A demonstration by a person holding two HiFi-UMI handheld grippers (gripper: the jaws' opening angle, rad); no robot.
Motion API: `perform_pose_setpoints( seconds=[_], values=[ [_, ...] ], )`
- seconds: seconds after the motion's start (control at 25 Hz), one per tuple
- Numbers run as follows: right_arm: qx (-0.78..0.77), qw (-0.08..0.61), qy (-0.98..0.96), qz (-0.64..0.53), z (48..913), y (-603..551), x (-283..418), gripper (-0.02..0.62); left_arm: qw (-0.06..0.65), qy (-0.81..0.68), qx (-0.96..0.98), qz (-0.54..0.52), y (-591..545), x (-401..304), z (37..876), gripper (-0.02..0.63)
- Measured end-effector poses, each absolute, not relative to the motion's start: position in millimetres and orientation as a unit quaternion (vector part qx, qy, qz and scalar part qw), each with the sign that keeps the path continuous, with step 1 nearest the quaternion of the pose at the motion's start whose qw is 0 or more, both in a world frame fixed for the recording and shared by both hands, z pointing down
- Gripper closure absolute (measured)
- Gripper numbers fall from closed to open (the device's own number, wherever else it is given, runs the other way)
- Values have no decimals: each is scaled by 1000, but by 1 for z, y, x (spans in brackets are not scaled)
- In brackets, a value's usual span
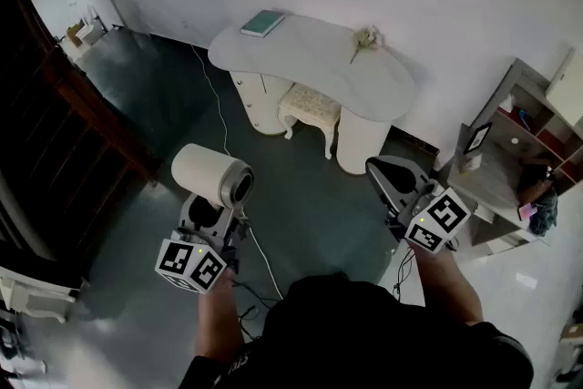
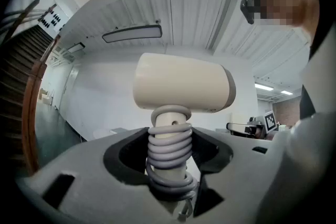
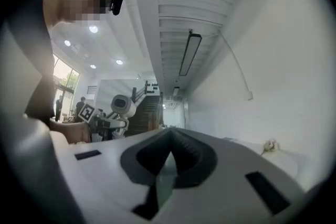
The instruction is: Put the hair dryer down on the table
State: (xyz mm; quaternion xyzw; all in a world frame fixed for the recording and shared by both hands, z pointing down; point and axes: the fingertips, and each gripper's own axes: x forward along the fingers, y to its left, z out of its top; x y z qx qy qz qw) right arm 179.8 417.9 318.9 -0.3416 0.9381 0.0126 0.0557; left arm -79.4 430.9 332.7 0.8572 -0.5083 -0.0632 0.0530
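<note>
The left tool [image 1: 215,216] points upward from an outstretched forearm, clenched on the cord-wrapped handle of the hair dryer [image 1: 211,175], whose barrel lies crosswise above the jaws. The dryer is over the floor, well apart from the white table [image 1: 319,73]. The right tool [image 1: 383,171], also raised, is closed and empty.

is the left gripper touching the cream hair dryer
Touching. The left gripper view shows the left gripper clamped on the cord-wrapped handle of the cream plastic hair dryer.
</note>
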Motion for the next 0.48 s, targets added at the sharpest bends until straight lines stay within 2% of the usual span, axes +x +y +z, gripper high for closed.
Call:
perform_pose_setpoints(
  seconds=[0.28, 0.48],
  values=[
    [-350, 58, 935, -18, 336, 419, 199, 592, 76, -515, 851, -65, 431, -77, 351, 373],
    [-344, 62, 937, -10, 333, 416, 208, 592, 67, -518, 850, -64, 428, -67, 347, 373]
  ],
)
